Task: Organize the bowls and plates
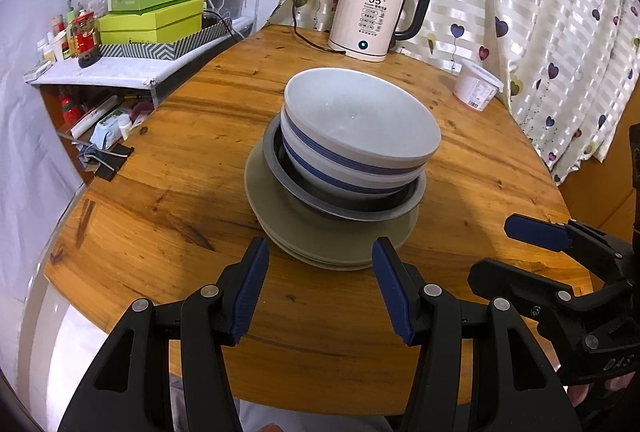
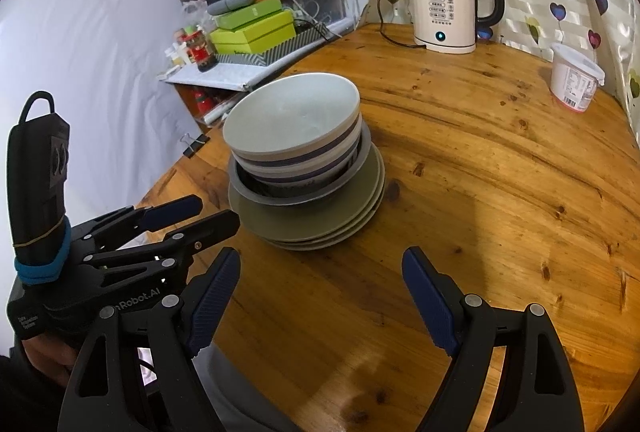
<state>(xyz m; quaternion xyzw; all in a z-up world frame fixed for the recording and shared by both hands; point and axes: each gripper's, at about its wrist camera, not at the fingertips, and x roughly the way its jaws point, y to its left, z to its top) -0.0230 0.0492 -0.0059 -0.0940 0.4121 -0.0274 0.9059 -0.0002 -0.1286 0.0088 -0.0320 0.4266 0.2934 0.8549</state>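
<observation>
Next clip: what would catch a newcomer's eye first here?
A white bowl with blue stripes sits atop a stack, nested in a grey-rimmed dish on olive-green plates, mid-way across the round wooden table. Behind it stands a cream electric kettle. The open left gripper and right gripper hang empty before the stack.

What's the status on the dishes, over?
Left hand-held gripper and right hand-held gripper open, empty. Blue-striped white bowls nested in grey metal dish atop green plates. Nothing in the way.
</observation>
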